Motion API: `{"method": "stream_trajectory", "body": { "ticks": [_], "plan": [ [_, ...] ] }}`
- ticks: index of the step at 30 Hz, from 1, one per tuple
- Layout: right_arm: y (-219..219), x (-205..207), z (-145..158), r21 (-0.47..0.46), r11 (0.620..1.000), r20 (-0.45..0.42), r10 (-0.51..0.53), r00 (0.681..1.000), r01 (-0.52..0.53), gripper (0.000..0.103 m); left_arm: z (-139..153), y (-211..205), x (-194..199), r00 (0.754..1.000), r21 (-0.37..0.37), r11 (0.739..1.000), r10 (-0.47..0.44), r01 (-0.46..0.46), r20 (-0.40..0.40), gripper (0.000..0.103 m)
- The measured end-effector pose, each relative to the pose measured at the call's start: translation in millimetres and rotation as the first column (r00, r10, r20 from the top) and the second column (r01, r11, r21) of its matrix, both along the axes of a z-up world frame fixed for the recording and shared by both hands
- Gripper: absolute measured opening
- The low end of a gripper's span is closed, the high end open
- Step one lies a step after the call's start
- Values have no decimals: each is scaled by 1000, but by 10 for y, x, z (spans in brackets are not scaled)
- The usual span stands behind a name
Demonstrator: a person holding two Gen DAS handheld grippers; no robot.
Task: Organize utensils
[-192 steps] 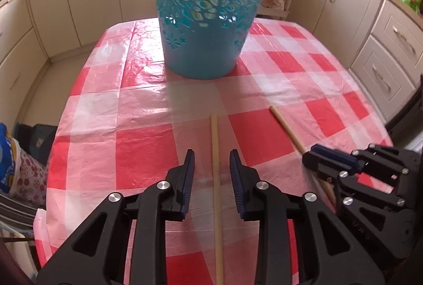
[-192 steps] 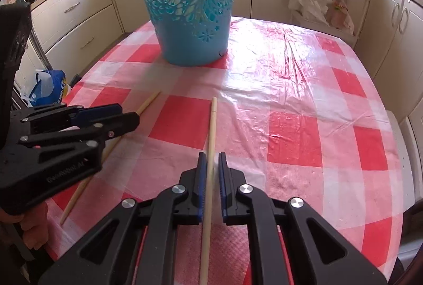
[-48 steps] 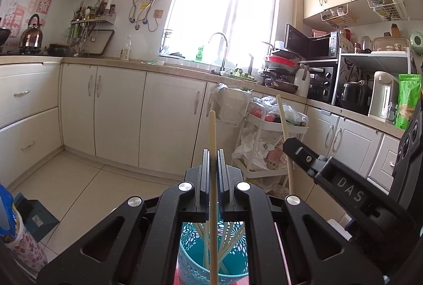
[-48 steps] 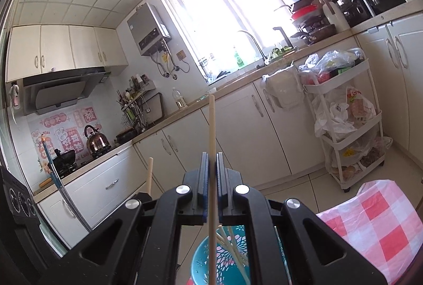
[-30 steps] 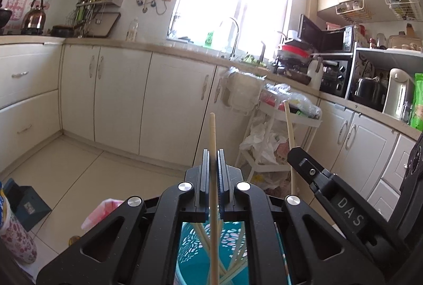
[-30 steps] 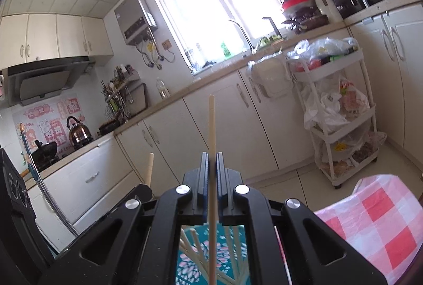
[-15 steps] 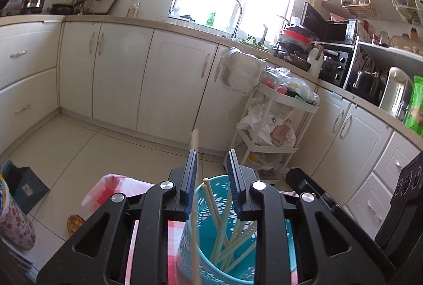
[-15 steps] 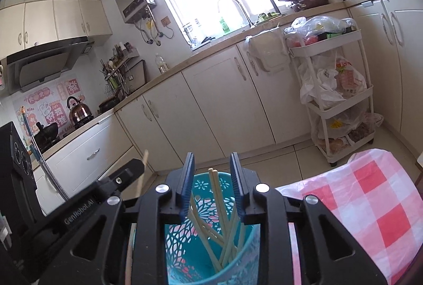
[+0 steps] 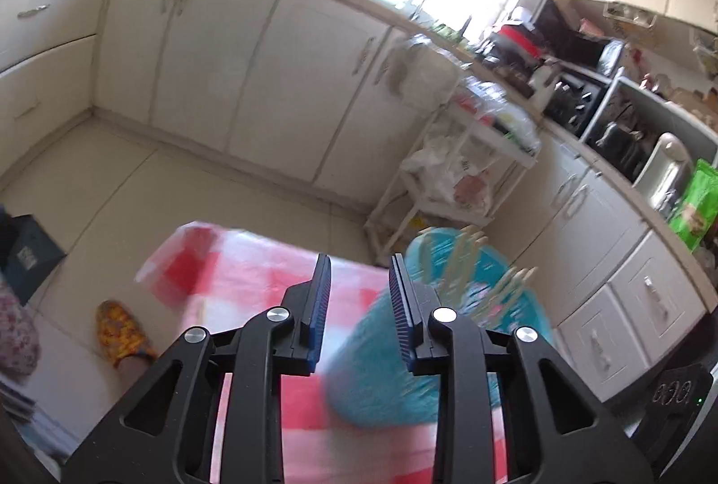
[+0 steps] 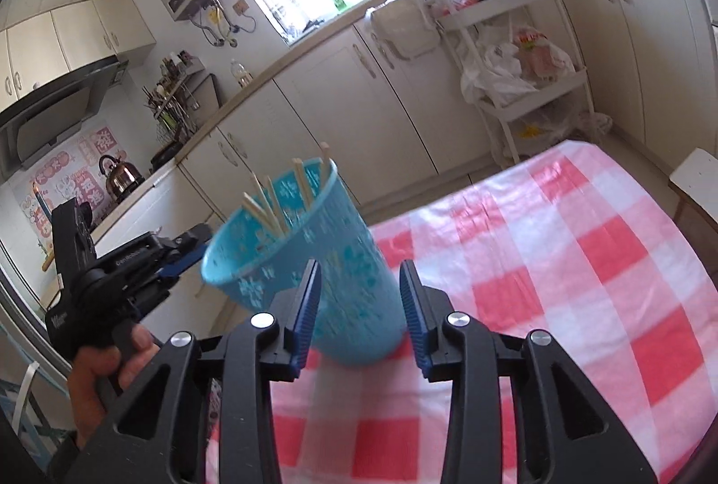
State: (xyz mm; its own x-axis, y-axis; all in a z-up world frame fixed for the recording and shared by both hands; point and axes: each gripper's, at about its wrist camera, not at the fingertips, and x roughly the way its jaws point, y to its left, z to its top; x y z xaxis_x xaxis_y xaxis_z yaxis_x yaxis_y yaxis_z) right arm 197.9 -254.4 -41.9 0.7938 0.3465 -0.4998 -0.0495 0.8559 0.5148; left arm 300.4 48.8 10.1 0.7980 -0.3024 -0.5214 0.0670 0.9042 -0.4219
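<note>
Two grippers opening — empty, chopsticks [image 10: 269,210] in basket [image 10: 314,286]

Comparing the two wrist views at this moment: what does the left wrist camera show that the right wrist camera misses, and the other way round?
Left wrist only: a yellow slipper on the floor and a green packet on the counter. Right wrist only: a kettle on the stove, and the left gripper in a hand. Both: the blue basket holding chopsticks on the checked tablecloth, seen past opening, empty jaws.
</note>
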Motion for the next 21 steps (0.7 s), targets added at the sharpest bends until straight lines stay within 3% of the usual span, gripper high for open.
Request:
{"method": "stream_trajectory", "body": {
  "ticks": [4,6,11,15,18,21],
  "plan": [
    [-49,-148,-175,-6,1000,-53,16,998,-17,40,-286,318,47,981,97,991,103,-87,-166,28],
    [-41,-180,-248,-6,1000,-75,24,997,-24,40,-447,296,159,965,176,983,102,-59,-243,28],
    [-1,-242,-406,1,999,-127,43,991,-43,40,-602,213,343,953,286,958,74,14,-293,29],
    [36,-276,-490,13,998,-149,55,987,-54,40,-804,81,433,941,402,914,93,48,-324,28],
    [32,-274,-526,27,998,-159,57,986,-53,40,-904,14,451,940,449,893,118,40,-319,28],
    [41,-275,-540,30,998,-167,63,984,-59,40,-1004,-59,487,938,480,874,105,72,-331,17]
  ]
}}
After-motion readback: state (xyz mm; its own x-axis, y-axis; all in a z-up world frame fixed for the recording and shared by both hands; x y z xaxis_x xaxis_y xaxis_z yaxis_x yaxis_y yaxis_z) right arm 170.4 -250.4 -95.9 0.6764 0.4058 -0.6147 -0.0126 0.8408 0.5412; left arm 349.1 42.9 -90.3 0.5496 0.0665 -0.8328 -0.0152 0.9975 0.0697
